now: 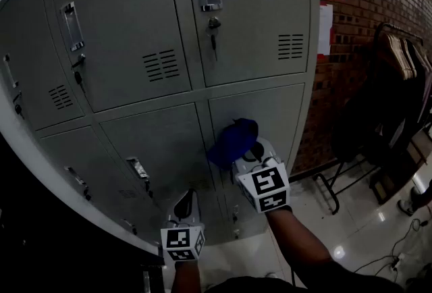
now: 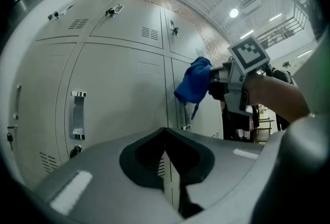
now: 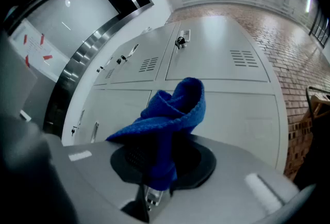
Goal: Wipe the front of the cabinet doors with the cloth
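right gripper view: the blue cloth point(image 3: 172, 112) is seen bunched and pinched between the jaws of the right gripper point(image 3: 157, 166). it is held up at the lower right door point(image 1: 277, 116), near its left edge. the left gripper point(image 2: 170, 158) is held lower, jaws pressed together on nothing, facing the cabinet point(image 2: 118, 78).

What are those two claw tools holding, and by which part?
The right gripper is shut on the blue cloth, pinching its bunched lower end; the rest puffs out beyond the jaws. The left gripper is shut and holds nothing.
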Motion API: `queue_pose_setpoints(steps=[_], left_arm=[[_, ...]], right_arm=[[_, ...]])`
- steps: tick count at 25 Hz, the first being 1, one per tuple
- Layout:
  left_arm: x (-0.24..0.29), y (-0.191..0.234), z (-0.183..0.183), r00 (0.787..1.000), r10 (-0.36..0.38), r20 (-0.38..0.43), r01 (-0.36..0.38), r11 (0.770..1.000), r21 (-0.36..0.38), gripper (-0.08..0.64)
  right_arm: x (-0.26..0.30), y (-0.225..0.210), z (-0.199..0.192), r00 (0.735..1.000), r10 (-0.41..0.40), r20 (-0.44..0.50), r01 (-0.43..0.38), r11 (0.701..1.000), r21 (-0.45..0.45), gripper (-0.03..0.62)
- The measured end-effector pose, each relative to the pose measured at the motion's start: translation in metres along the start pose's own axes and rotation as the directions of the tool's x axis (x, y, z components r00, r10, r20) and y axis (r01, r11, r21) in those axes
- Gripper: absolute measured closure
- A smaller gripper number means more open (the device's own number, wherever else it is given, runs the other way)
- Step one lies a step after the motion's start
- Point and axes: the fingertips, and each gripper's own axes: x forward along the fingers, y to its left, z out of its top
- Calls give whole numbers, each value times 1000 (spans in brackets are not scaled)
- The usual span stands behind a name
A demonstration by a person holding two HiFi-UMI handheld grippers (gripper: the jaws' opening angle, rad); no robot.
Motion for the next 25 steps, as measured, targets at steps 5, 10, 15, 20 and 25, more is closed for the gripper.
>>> queue_pose_setpoints(steps=[5, 10, 15, 20, 25], left_arm=[[-4, 3, -2, 1000, -3, -7, 3, 1000, -3, 543], [-2, 9, -3, 1000, 3, -5, -3, 1000, -2, 543], [-2, 10, -8, 1000, 6, -18, -6, 1000, -10, 543], [1, 12, -1, 1000, 14, 2, -14, 1000, -10, 543], [2, 12, 0, 1000, 26, 9, -26, 1000, -15, 543]], right_arm=[[19, -1, 41, 999, 18, 50, -16, 999, -42, 518], [36, -1, 54, 998, 37, 45, -35, 998, -60, 517], [36, 0, 51, 999, 25, 43, -22, 998, -62, 515], [38, -2, 54, 998, 33, 49, -31, 999, -45, 517], [33, -18, 53, 998, 20, 55, -19, 999, -26, 518]])
